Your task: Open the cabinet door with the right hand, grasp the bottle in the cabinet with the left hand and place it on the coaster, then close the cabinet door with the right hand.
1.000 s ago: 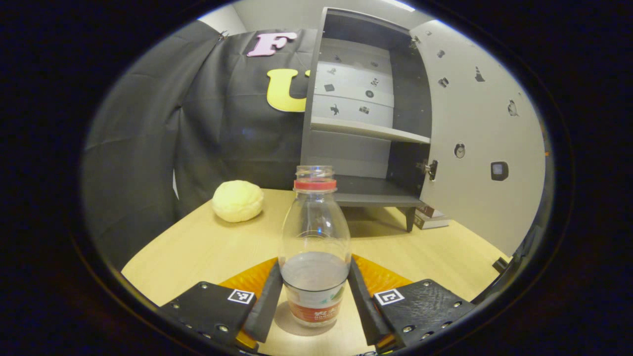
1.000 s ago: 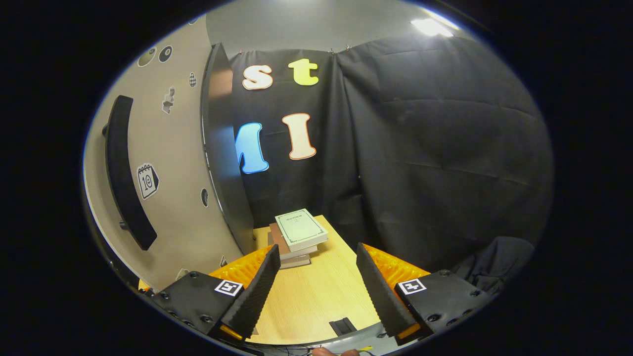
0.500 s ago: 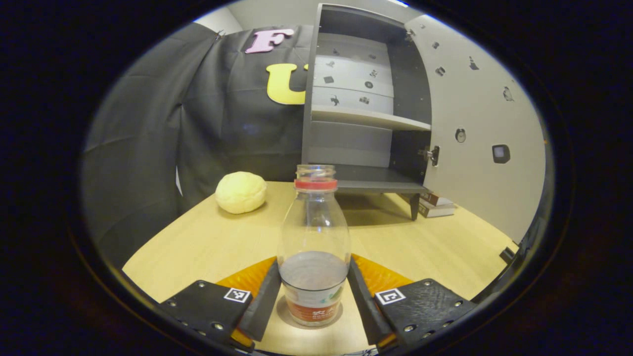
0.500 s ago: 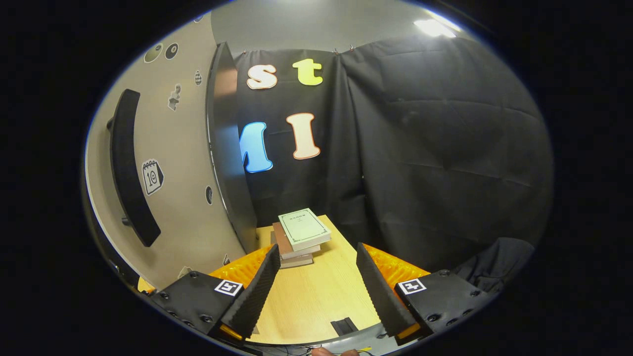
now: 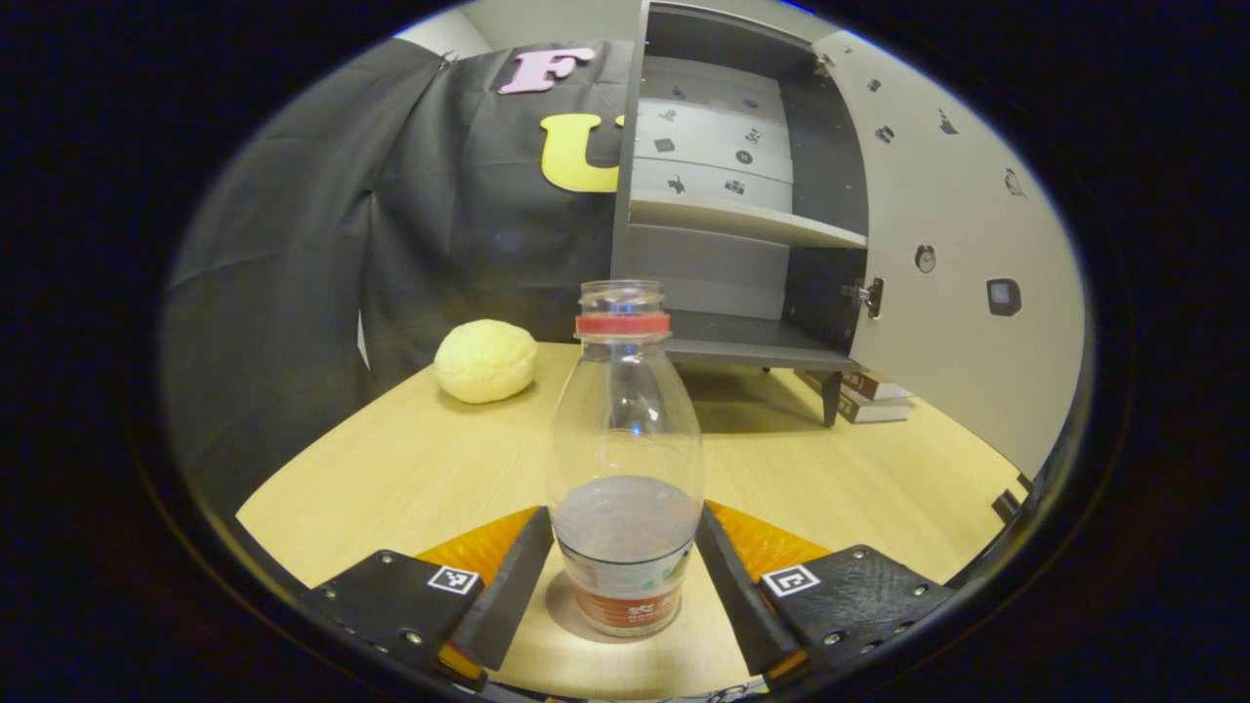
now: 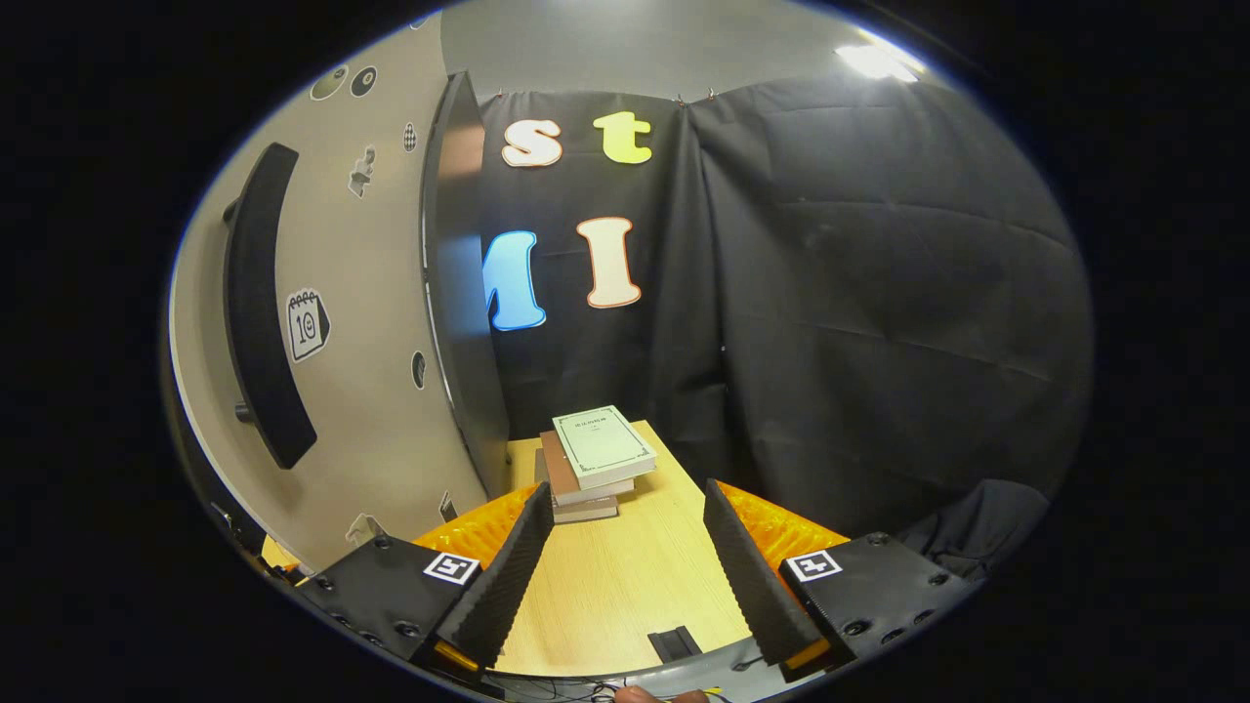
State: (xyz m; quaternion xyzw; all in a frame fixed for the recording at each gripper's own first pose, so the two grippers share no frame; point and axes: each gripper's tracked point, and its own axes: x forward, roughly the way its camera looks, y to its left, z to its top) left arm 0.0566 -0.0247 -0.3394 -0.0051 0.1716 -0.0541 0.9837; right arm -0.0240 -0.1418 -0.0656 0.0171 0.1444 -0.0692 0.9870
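Observation:
A clear bottle [image 5: 625, 439] with a red neck ring and no cap stands upright on the wooden table [image 5: 410, 469], in the left gripper view. Under its base is a faint round patch, and I cannot tell whether that is a coaster or a shadow. My left gripper [image 5: 623, 517] flanks the bottle's lower part, its fingers [image 5: 498, 605] parted just wider than the bottle, so it is open. The grey cabinet [image 5: 732, 210] stands behind with its door [image 5: 962, 283] swung wide. In the right gripper view my right gripper [image 6: 627, 500] is open and holds nothing, beside the door's outer face and black handle [image 6: 256, 303].
A pale yellow round lump [image 5: 485, 361] lies at the table's back left. A stack of books [image 6: 596, 454] sits on the table by the cabinet's foot, also seen as books [image 5: 874, 395] past the door. Black cloth walls close in both sides.
My left gripper's fingers have spread apart from the bottle, which now stands taller in the view. My right gripper drifted slightly, staying open beside the door.

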